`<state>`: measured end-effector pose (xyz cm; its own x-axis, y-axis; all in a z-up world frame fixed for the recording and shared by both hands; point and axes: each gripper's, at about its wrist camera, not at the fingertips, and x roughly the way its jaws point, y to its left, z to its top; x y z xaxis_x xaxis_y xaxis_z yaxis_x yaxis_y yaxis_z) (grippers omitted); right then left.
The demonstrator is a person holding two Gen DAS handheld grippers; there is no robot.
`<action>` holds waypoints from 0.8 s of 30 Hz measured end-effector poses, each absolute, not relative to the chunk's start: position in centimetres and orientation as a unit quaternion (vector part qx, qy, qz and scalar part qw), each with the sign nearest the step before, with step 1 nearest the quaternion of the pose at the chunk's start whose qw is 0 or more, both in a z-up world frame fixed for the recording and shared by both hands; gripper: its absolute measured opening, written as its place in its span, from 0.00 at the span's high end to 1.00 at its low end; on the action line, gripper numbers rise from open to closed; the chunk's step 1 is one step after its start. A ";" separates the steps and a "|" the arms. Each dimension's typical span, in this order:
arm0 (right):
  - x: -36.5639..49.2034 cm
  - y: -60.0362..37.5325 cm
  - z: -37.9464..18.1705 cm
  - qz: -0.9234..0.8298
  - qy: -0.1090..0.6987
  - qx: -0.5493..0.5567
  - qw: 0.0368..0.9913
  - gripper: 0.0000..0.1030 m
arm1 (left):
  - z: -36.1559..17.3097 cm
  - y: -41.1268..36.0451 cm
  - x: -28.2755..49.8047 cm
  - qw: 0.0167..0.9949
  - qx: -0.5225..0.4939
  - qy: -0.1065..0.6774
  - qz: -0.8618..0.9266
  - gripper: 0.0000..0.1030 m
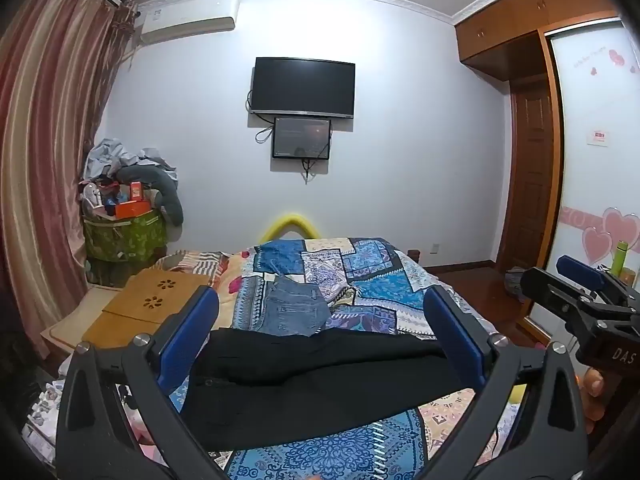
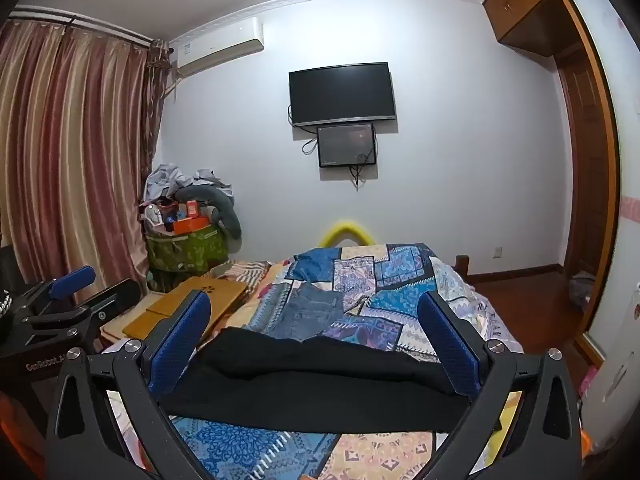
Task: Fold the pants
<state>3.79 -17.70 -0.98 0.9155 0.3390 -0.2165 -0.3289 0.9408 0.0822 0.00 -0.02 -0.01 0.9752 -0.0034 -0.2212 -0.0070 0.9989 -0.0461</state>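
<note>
Dim, bluish, sharp; heavy fisheye vignetting.

Wall television [image 1: 303, 87] (smaller screen [image 1: 301, 138] beneath)

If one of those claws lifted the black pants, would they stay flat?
Probably not. The black pants already sag into soft folds on the bed, so they would likely droop. They look light, and one open claw might drag them.

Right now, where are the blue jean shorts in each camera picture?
Left wrist view: the blue jean shorts lie mid-frame on the patchwork quilt, just beyond the black pants.
Right wrist view: mid-frame too, behind the pants.
Shared landmark: the wall TV.
</note>
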 end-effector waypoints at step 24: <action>3.7 -18.4 -1.1 0.167 0.110 0.023 0.979 0.00 | -0.4 -0.2 0.2 0.994 -0.028 0.106 -0.003 0.00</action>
<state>3.74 -18.36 -1.08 0.9199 0.3322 -0.2084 -0.3219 0.9432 0.0827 0.22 -0.22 -0.43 0.9774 -0.0122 -0.2111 0.0005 0.9985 -0.0556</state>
